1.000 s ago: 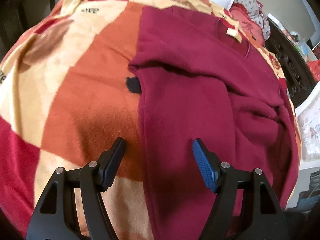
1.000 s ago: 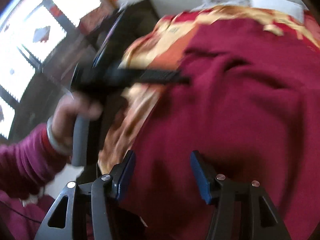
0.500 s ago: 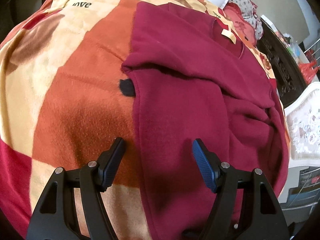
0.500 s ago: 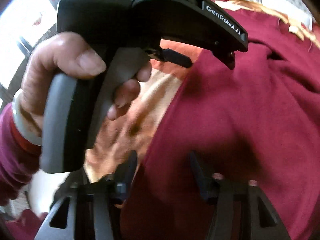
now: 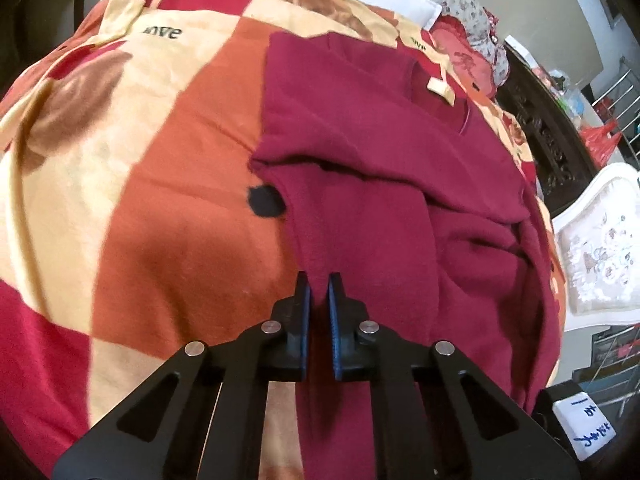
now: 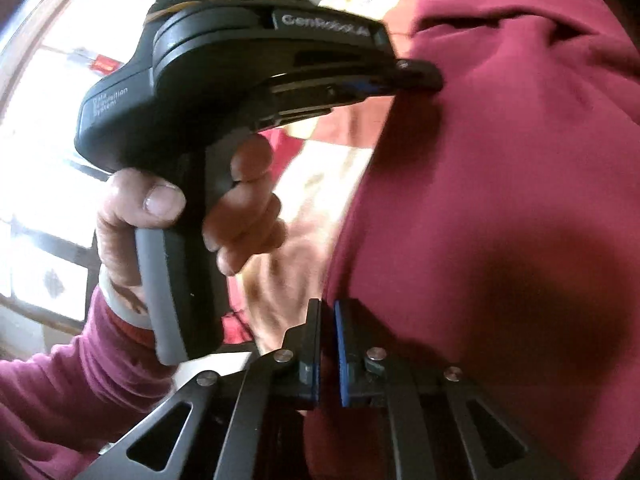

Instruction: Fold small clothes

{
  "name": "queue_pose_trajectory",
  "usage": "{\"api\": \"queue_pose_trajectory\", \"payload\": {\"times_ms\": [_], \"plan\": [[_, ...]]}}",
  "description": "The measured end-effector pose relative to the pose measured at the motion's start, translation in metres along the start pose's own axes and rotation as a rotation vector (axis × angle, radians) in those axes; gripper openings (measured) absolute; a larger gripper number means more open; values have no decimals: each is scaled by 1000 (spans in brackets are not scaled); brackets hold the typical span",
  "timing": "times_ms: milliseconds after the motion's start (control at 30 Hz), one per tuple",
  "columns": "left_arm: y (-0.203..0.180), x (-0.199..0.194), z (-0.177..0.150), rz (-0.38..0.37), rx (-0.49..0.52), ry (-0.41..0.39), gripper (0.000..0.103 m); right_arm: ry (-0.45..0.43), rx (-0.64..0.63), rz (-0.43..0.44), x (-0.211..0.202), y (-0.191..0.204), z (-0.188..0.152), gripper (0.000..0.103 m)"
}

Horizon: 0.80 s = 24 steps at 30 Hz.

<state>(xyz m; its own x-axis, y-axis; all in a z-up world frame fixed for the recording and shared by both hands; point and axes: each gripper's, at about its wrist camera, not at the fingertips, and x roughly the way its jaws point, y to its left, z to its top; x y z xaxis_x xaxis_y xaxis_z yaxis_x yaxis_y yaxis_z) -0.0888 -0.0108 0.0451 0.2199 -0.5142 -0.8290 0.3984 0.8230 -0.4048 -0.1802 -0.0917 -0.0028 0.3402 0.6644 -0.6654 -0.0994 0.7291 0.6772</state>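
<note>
Now my left hand-held gripper (image 5: 319,280) has its two blue-padded jaws drawn almost together, pinching the left side edge of the maroon fleece sweatshirt (image 5: 384,184) low down near its hem. My right hand-held gripper (image 6: 327,306) is likewise nearly closed on the same edge, a little nearer to me, with a thin ridge of maroon cloth between its pads. In the right wrist view I can see my left hand (image 6: 192,208) wrapped round the grey handle of the other tool, so the two grips sit close beside each other.

The sweatshirt lies front-down or front-up, I cannot tell which, on the bed, spread over the orange, cream and red patchwork fleece blanket (image 5: 132,184). Its collar with a cream label (image 5: 440,92) points toward the far edge of the bed, and its right sleeve is bunched toward the bed's right edge.

To fold well, I judge I should lift both grips together, keeping the edge taut and straight between them, then carry it across toward the right edge so the side lands parallel to the other. Fleece is thick and may slip, so I would keep firm pressure until it lies flat.
</note>
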Motion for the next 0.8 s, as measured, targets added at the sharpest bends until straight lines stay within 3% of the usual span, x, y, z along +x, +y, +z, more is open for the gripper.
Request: {"api": "queue_pose_trajectory", "payload": {"times_ms": [200,300,333,467,600,633,700,733,767,800], "plan": [[24,-19,7,34,-16,-20,6,36,-15,73,41,10,30,6],[31,-7,4,135,-14,-7,1,75,35,71,58,-7,31,6],[36,-4,3,136,-20,4,1,76,48,48,59,-13,29,6],[32,-10,-3,160,-13,-27,1,26,78,22,21,-19,21,6],[15,-36,-1,199,23,-109,3,-107,34,-76,-58,-15,3,6],[8,-43,0,203,41,-134,6,-137,28,-97,-79,-14,-5,7],[-9,-52,1,205,76,-165,23,-202,26,-147,-113,-12,-17,12],[-18,-53,1,190,93,-166,41,-242,35,-186,-136,-17,-22,17],[-25,-53,0,169,102,-163,53,-283,50,-231,-158,-23,-29,33],[-35,-52,-2,132,109,-160,54,-327,69,-269,-177,-30,-38,51]]}}
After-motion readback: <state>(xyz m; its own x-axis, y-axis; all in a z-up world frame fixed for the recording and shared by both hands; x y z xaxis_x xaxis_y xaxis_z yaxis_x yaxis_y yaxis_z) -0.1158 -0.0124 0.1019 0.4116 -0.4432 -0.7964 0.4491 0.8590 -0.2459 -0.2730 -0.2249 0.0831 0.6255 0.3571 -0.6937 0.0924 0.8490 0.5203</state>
